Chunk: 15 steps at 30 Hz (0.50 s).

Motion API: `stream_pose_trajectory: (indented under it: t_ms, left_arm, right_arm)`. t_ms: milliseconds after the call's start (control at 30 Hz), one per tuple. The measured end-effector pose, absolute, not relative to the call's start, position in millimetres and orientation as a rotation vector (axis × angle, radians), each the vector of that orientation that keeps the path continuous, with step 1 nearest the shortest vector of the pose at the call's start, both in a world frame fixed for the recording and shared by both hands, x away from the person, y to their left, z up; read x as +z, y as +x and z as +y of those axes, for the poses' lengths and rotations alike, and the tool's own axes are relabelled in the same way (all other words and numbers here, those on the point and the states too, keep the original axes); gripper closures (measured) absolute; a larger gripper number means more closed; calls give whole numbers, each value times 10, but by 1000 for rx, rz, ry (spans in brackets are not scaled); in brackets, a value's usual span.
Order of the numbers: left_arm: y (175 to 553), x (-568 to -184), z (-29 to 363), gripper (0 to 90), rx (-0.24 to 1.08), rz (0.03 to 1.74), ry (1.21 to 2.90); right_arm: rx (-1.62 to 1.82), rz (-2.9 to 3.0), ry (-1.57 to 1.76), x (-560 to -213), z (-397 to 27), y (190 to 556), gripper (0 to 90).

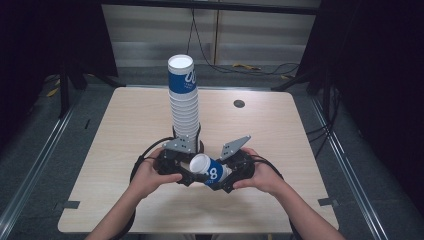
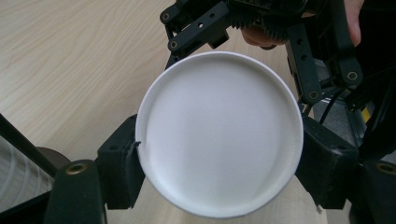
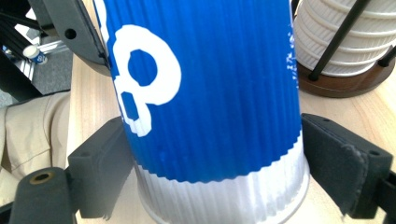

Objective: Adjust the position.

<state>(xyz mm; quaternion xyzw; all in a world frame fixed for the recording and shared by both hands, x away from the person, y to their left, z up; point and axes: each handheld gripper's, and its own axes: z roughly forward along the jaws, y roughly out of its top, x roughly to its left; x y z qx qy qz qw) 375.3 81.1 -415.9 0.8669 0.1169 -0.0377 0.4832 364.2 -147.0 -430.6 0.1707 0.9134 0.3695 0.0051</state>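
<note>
We see the table (image 1: 125, 150) taking up the middle of the high view, a pale wooden top with a small dark round disc (image 1: 239, 103) toward its upper right. On it, in the centre of the frame, stands a tall stack of cups (image 1: 184, 105), ribbed white with a blue cup on top, seated in a dark wooden base (image 3: 345, 81) with thin black rods.

Just below the stack, we find both hands meeting around one loose blue cup (image 1: 209, 170), which lies tilted, its white open mouth turned to the upper left.

The left gripper (image 1: 172, 167) has its jaws closed on the rim end; in the left gripper view we look straight into the cup's white inside, with a black pad pressed against each side of the rim.

The right gripper (image 1: 232, 172) has its jaws closed on the cup's lower body, pads tight against the ribbed wall near the white band.
</note>
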Motion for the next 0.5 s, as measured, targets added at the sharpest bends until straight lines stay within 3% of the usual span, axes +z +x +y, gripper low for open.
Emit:
stream_pose_trajectory:
  t_ms: [500]
  left_arm:
    - [3744, -4150, 814, 268, -71, 283, 2136]
  right_arm:
    - [1149, 2863, 523, -4276, -1481, 3649, 125]
